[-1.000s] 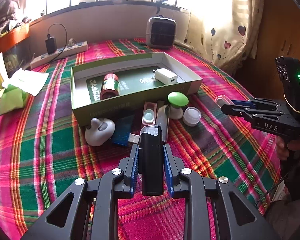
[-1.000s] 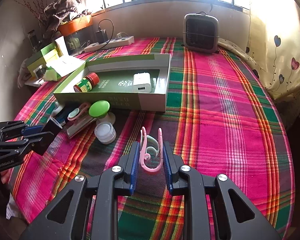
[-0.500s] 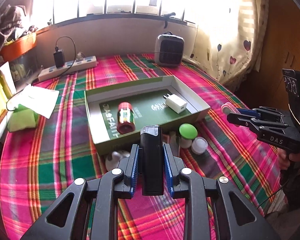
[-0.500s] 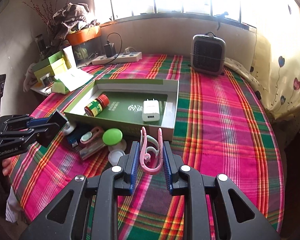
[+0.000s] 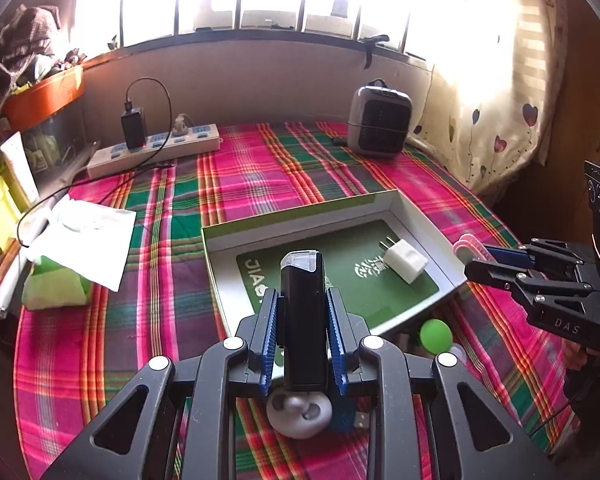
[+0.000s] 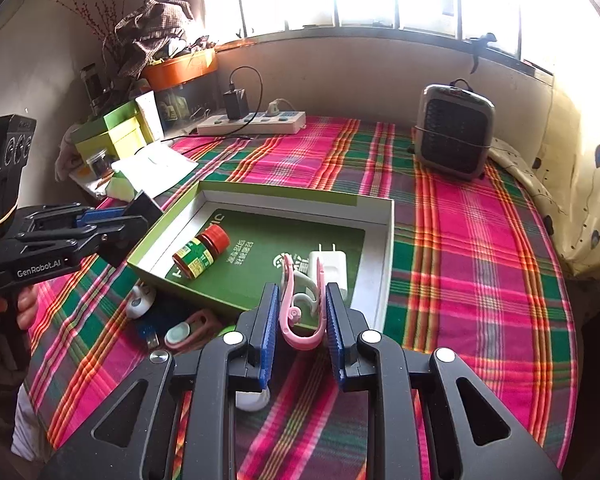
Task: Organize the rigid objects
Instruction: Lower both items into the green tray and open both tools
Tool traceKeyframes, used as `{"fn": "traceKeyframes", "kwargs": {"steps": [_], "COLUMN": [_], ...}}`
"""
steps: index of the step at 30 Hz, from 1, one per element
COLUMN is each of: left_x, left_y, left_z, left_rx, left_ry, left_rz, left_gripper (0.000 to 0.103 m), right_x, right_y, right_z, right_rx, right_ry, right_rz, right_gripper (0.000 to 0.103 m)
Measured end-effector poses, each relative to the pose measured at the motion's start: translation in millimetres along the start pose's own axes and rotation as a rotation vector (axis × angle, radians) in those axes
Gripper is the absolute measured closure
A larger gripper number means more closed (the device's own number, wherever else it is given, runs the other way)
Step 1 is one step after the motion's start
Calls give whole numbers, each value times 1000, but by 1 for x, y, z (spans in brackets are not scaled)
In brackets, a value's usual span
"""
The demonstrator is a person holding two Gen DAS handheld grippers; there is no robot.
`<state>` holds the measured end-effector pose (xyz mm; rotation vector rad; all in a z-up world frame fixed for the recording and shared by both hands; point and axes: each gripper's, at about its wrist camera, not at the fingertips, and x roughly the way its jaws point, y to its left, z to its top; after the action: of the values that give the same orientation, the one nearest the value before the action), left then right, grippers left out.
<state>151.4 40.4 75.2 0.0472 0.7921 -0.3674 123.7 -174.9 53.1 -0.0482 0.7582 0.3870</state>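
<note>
My left gripper [image 5: 302, 336] is shut on a black device with a clear cap [image 5: 303, 320], held above the near edge of the green open box [image 5: 300, 216]. My right gripper [image 6: 302, 320] is shut on a pink clip [image 6: 300, 308], held above the box's near right corner [image 6: 384, 276]. In the box lie a white charger plug [image 5: 404, 260] and a small red-capped jar [image 6: 201, 251]. The jar is hidden behind the black device in the left wrist view. The right gripper shows at the right of the left wrist view [image 5: 476, 256].
Loose items lie on the plaid cloth in front of the box: a grey mouse-shaped thing [image 5: 300, 414], a blue USB stick [image 5: 346, 420], a green-topped piece [image 5: 435, 336], a pink case [image 6: 188, 330]. A heater [image 6: 454, 132], power strip [image 6: 252, 122] and tissue pack [image 5: 60, 288] stand farther off.
Both grippers have risen and moved forward toward the box with their objects. The loose items now lie under and behind the fingers.
</note>
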Motion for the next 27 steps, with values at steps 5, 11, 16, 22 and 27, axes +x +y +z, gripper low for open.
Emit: {"fn": "traceKeyframes", "kwargs": {"steps": [5, 11, 16, 22, 27], "left_x": [21, 43, 51, 62, 73], "left_y": [5, 7, 10, 12, 11], "left_z": [10, 17, 21, 23, 24], "left_rx": [-6, 3, 5, 15, 18], "left_ry": [33, 64, 75, 92, 112], "left_rz": [7, 1, 6, 9, 7], "left_gripper": [80, 80, 80, 80, 80], "right_x": [22, 44, 59, 71, 83], "right_y": [3, 8, 9, 9, 9], "right_z": [11, 18, 21, 23, 25], "right_rx": [-11, -29, -36, -47, -56], "right_ry": [28, 64, 88, 112, 133], "right_rz": [34, 49, 54, 54, 49], "right_gripper": [79, 79, 79, 79, 79]}}
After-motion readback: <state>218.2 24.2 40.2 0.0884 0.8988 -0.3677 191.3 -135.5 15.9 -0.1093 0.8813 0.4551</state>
